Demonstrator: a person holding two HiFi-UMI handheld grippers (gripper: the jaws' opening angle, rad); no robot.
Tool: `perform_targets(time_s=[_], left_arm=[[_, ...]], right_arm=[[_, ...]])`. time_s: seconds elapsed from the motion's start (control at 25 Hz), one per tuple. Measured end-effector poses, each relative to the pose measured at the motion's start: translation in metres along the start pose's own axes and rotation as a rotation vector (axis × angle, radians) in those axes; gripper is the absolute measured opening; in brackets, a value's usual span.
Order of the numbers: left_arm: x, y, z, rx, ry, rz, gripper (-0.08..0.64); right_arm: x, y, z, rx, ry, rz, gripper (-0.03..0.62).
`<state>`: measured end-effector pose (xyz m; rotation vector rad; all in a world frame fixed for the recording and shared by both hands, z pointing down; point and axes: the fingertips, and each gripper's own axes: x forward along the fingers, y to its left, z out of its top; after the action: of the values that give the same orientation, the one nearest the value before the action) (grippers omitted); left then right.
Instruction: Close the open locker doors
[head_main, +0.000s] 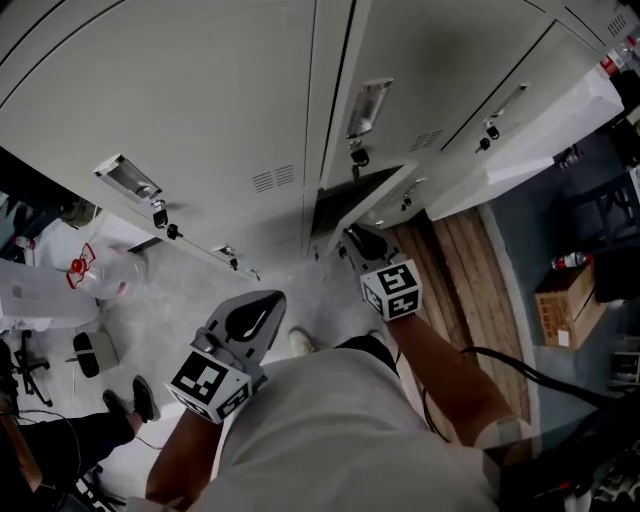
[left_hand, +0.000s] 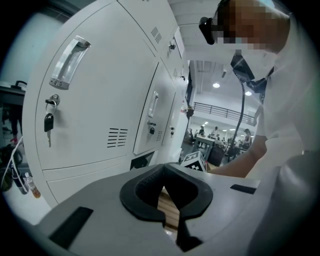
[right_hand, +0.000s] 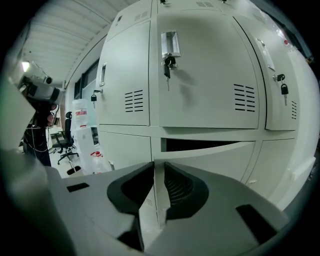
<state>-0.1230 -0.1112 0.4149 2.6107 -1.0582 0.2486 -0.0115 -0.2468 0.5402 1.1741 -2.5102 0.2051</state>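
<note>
Pale grey metal lower locker door (right_hand: 210, 152) stands slightly ajar, a dark gap along its top edge, near the right gripper (right_hand: 159, 167), whose jaws are narrowly apart and empty. Left gripper (left_hand: 164, 169) sits pinched closed on nothing.

Your lockers (head_main: 200, 90) were plain off-white, with black keys (left_hand: 48, 122) hanging at the locks. Your left gripper (left_hand: 164, 170) and right gripper (right_hand: 159, 167) were grey with black ribbed pads (right_hand: 182, 187), and the cubes (head_main: 392, 288) wore black-and-white square markers. The floor (head_main: 190, 290) was pale speckled grey, the planks (head_main: 470, 270) striped brown, the box (head_main: 565, 300) tan, your shirt (head_main: 330, 430) greyish white
</note>
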Motion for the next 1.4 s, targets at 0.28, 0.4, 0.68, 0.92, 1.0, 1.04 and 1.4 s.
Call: perform_targets(time_s=[0.28, 0.4, 0.68, 0.92, 1.0, 1.04, 1.4], left_arm=[[-0.014, 0.020, -0.003, -0.025, -0.006, 0.038, 0.012], [-0.018, 0.028, -0.003, -0.034, -0.009, 0.051, 0.012], [-0.018, 0.035, -0.003, -0.041, -0.012, 0.059, 0.011], [-0.022, 0.045, -0.005, -0.050, -0.004, 0.075, 0.011], [-0.023, 0.049, -0.005, -0.041, 0.001, 0.073, 0.011], [-0.023, 0.051, -0.005, -0.042, 0.000, 0.075, 0.011], [-0.025, 0.063, -0.007, -0.068, 0.000, 0.092, 0.011]], right_arm=[[0.022, 0.001, 0.009, 0.016, -0.008, 0.015, 0.064], [0.030, 0.002, 0.013, 0.011, -0.009, 0.018, 0.063], [0.043, -0.011, 0.014, 0.021, 0.005, -0.002, 0.058], [0.056, -0.017, 0.019, 0.007, 0.004, -0.006, 0.055], [0.061, -0.018, 0.021, 0.012, 0.001, -0.012, 0.055], [0.063, -0.019, 0.021, 0.014, 0.000, -0.015, 0.055], [0.077, -0.023, 0.027, 0.011, -0.005, -0.025, 0.054]])
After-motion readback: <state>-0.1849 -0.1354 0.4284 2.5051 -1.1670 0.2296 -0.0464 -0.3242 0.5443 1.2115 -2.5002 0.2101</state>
